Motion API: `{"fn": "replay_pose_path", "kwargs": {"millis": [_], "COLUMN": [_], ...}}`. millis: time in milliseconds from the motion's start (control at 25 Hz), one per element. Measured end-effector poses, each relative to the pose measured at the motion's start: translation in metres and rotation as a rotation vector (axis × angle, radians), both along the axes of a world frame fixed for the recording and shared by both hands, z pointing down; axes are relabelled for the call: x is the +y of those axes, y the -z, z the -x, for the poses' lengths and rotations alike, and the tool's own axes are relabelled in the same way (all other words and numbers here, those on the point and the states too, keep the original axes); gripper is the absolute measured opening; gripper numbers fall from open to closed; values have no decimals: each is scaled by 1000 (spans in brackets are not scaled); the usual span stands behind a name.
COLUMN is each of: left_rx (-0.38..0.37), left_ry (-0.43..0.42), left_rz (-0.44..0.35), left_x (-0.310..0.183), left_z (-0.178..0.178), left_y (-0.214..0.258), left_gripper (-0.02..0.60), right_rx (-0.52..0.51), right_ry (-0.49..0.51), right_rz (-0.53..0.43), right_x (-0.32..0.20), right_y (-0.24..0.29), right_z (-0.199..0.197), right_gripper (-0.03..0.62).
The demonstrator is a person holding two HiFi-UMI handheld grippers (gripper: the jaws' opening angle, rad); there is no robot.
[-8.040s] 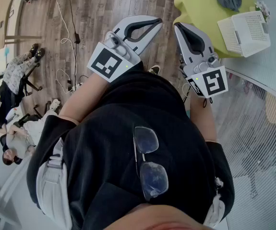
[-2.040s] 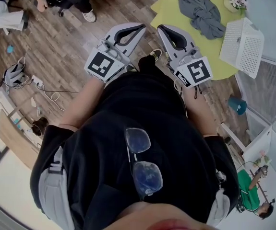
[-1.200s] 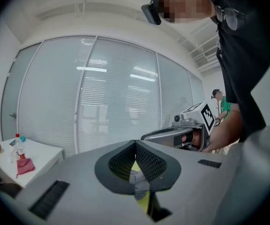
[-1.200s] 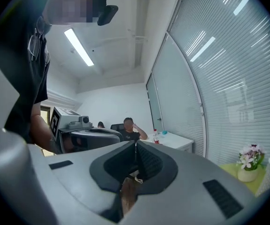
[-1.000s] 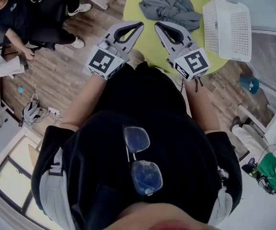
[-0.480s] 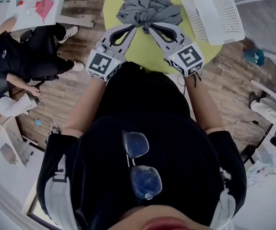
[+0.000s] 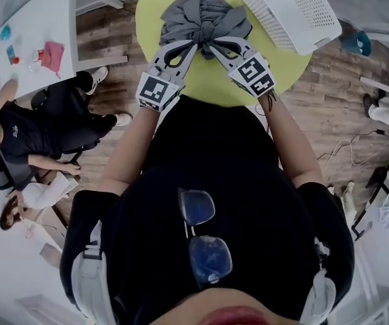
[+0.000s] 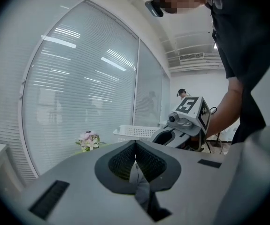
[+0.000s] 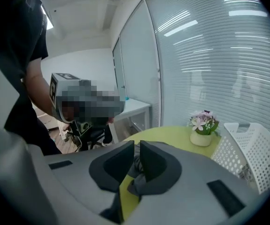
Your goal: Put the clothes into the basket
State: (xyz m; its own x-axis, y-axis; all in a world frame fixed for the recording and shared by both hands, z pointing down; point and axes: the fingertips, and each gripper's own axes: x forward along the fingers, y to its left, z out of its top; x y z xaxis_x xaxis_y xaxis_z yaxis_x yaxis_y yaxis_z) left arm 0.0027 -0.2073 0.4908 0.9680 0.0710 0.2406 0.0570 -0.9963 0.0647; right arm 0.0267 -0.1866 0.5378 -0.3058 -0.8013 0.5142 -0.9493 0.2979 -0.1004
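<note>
Toward the middle of the round yellow-green counter (image 7: 285, 66) the grey clothes (image 7: 204, 15) lie heaped, with the white basket (image 7: 285, 5) just beside them at the right edge. Only the head view shows the whole heap, and only the right gripper view shows a flower pot (image 9: 201, 136) by the basket. The left gripper (image 7: 192, 45) and right gripper (image 7: 212, 47) meet the heap's near side, both with jaws closed together and grey cloth just behind them; bare counter runs along the near edge.
</note>
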Motion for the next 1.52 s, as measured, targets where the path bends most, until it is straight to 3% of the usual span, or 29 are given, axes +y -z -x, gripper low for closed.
{"fn": "replay_pose_path", "kwargs": {"millis": [160, 280, 560, 680, 840, 1080, 1200, 1520], "left_rx": [-33, -41, -49, -55, -79, -109, -142, -136], "left_ry": [-45, -52, -95, -97, -120, -151, -159, -152], "left_rz": [20, 27, 8, 16, 34, 53, 61, 72], "left_x": [-14, -23, -51, -62, -68, -73, -77, -86], "left_z": [-4, -3, -12, -16, -22, -26, -24, -27], "left_y": [-25, -34, -46, -53, -67, -83, -91, -97], "left_gripper": [10, 11, 11, 11, 10, 11, 11, 11], "right_rx": [109, 208, 343, 388, 398, 382, 401, 453], "right_ry": [9, 81, 187, 225, 264, 280, 281, 324], "right_rz": [87, 181, 366, 442, 534, 626, 646, 685], "right_x": [-17, -20, -34, -39, -47, -55, -60, -66], "right_y": [-32, -58, -107, -130, -159, -191, -205, -235], "right_z": [-7, -1, -9, -14, -18, -14, -14, -19], "right_gripper": [31, 51, 163, 241, 336, 407, 417, 419]}}
